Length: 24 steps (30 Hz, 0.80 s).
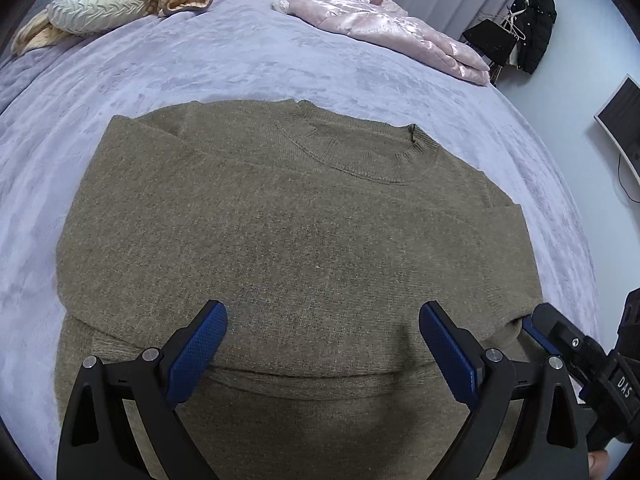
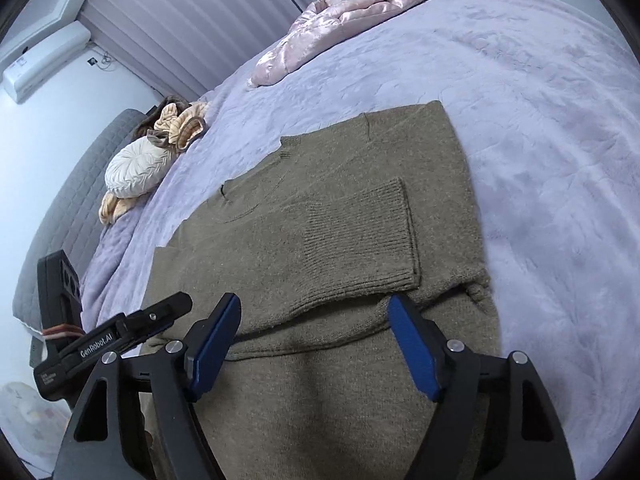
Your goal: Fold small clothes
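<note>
Olive sweater (image 1: 304, 216) flat on the lavender bed (image 1: 240, 60)
Left tongs (image 1: 323, 344) spread above its hem; right tongs (image 2: 314, 344) spread too; one sleeve (image 2: 352, 236) folded across.

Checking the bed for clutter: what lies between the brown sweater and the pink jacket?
Only bare lavender blanket separates the sweater from the pink jacket; both wrist views show it.

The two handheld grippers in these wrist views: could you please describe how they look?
The left gripper and right gripper match: matte black plastic frames with triangular cut-outs, silver pivot screws, and flat blue textured finger pads. White lettering reads "GenRobot.AI" on the left one's side and "DAS" on the right's.
</note>
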{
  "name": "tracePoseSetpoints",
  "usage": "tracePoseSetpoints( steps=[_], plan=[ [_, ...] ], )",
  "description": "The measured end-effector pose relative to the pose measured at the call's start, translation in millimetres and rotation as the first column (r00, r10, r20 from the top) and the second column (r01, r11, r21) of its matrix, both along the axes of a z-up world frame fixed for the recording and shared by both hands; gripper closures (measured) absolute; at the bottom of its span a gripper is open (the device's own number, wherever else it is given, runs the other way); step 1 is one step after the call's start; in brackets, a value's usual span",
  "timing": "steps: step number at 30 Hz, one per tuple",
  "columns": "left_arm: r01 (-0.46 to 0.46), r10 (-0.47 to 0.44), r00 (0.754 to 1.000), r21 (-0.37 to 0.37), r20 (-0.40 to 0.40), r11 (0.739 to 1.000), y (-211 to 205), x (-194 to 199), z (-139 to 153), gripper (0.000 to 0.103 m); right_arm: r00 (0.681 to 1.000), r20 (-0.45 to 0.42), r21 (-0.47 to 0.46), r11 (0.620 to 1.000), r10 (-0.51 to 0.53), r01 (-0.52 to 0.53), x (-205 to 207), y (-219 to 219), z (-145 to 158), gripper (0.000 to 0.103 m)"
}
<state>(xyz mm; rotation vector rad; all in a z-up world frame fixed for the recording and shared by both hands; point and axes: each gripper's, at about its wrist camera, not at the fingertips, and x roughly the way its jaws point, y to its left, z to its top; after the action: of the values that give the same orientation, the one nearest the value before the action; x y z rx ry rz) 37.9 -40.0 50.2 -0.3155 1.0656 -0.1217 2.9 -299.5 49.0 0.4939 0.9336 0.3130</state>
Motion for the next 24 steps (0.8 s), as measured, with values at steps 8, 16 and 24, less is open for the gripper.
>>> tracePoseSetpoints(
  steps=[8, 16, 24],
  plan=[
    [-0.005, 0.005, 1.0, 0.033, 0.006, 0.999, 6, 3, 2, 0.006, 0.998, -0.05, 0.035, 0.998, -0.045, 0.047, 27, 7, -11, 0.024],
    [-0.024, 0.024, 1.0, 0.016, -0.009, 1.0, 14, 19, 12, 0.006, 0.998, -0.062, -0.01, 1.0, -0.016, 0.015, 42, 14, -6, 0.096],
    [-0.034, 0.037, 0.997, 0.037, -0.072, 0.999, 20, 36, -6, 0.006, 0.997, 0.022, -0.062, 0.995, -0.071, 0.072, 24, -4, 7, 0.096]
  ],
)
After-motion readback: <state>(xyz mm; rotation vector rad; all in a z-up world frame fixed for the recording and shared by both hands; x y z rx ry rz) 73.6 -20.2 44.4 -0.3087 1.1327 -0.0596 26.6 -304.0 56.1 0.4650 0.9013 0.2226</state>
